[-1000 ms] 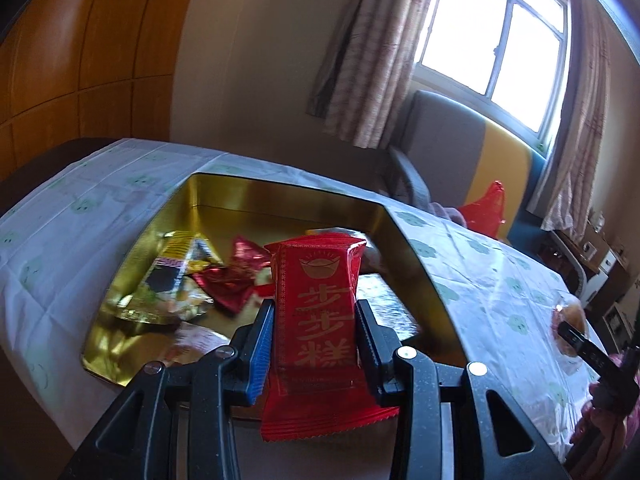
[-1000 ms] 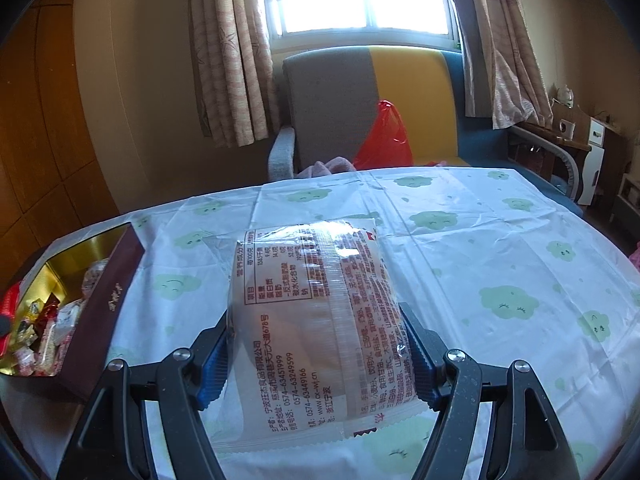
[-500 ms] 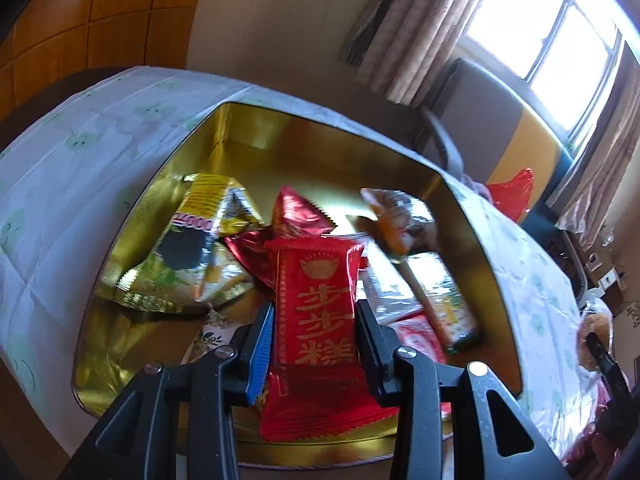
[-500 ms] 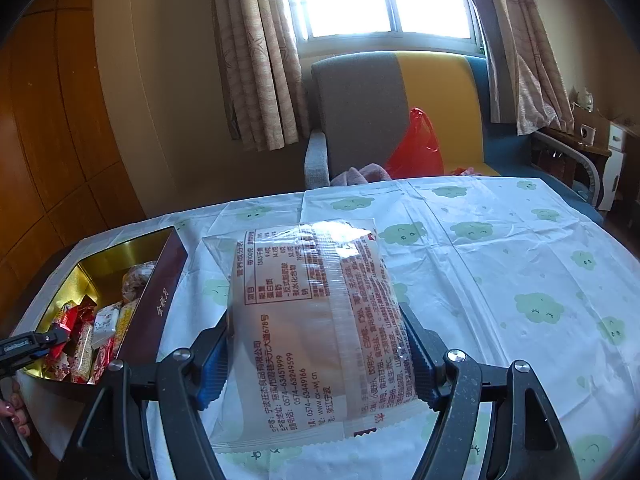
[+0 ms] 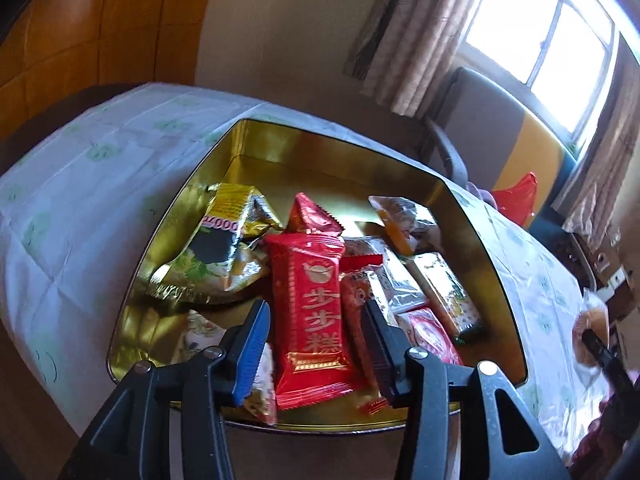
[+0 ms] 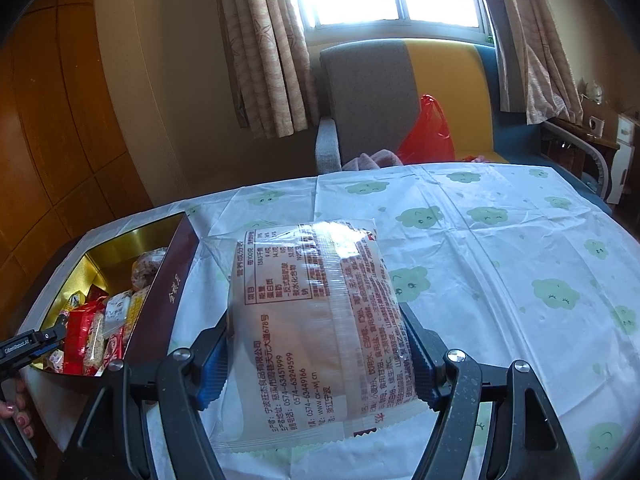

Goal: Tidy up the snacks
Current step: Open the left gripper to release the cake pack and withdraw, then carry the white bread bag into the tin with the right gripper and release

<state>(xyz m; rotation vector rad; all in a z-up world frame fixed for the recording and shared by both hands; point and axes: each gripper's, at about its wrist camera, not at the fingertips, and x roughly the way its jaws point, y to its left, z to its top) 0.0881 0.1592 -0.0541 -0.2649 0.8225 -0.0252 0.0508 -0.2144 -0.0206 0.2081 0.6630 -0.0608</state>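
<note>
The left gripper hangs over the gold tin, its jaws apart, and the red snack pack lies between them on the other snacks inside. The right gripper, just beside the tin over the tablecloth, has its jaws clamped on a clear bread pack.

Left gripper: black plastic frame with triangular cut-outs, silver round screws at the finger pivots, one ribbed blue pad and one dark ribbed pad. Right gripper: same black frame, silver screws, ribbed blue pads. Fingertips with pink-painted nails, far left edge.
</note>
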